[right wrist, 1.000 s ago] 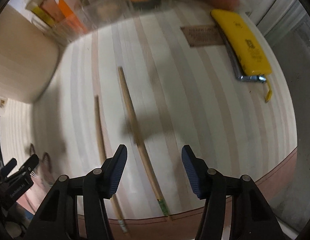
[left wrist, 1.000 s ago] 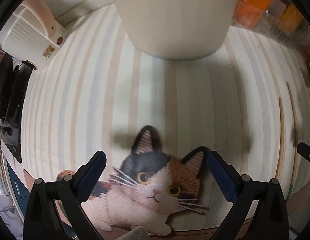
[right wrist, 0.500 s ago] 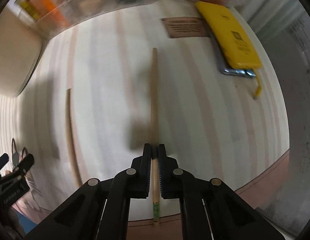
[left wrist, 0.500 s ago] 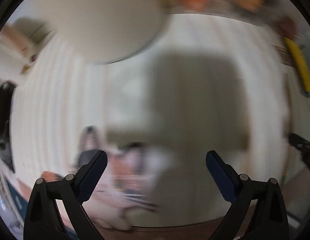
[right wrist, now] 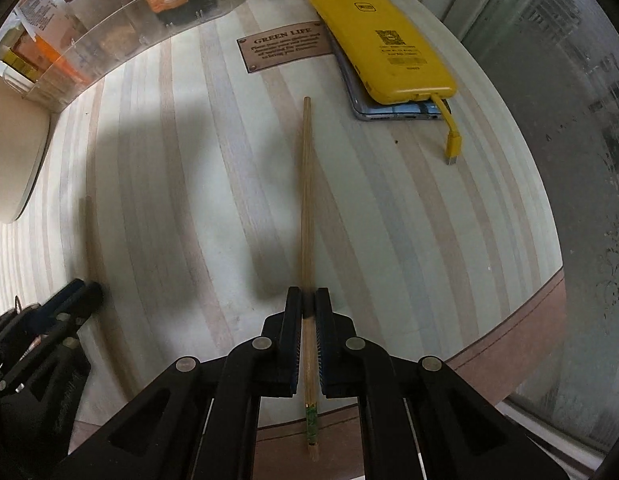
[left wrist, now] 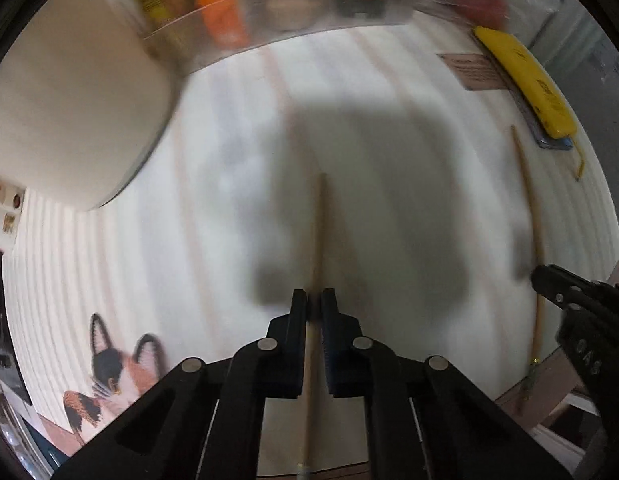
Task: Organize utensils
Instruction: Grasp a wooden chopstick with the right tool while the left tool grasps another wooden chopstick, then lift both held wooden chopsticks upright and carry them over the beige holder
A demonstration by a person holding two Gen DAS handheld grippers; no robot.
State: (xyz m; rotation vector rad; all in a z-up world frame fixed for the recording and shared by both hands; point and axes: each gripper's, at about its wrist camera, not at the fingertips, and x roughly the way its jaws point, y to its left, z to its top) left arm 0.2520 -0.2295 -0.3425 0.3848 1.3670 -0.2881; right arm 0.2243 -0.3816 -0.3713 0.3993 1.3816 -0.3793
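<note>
Striped counter point(right wrist: 389, 240), pale wood. Right tongs point(right wrist: 308, 312) clamped on one chopstick point(right wrist: 307, 200) near its green-banded butt; shaft runs straight ahead along the tongs' line toward a yellow power bank point(right wrist: 385, 40). Left tongs point(left wrist: 315, 312) pinched around the second chopstick point(left wrist: 318, 232), same lengthwise lie, tip ahead. Each hand has its own stick. Left view blurred; contact with counter unclear. Cream container point(left wrist: 69, 100) ahead-left, mouth cut off.

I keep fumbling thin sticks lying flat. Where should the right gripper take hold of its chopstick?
From above, jaws across the shaft, near the thicker green-marked end. The chopstick lies flat and slim on the table; the right gripper is already shut on it like that.
</note>
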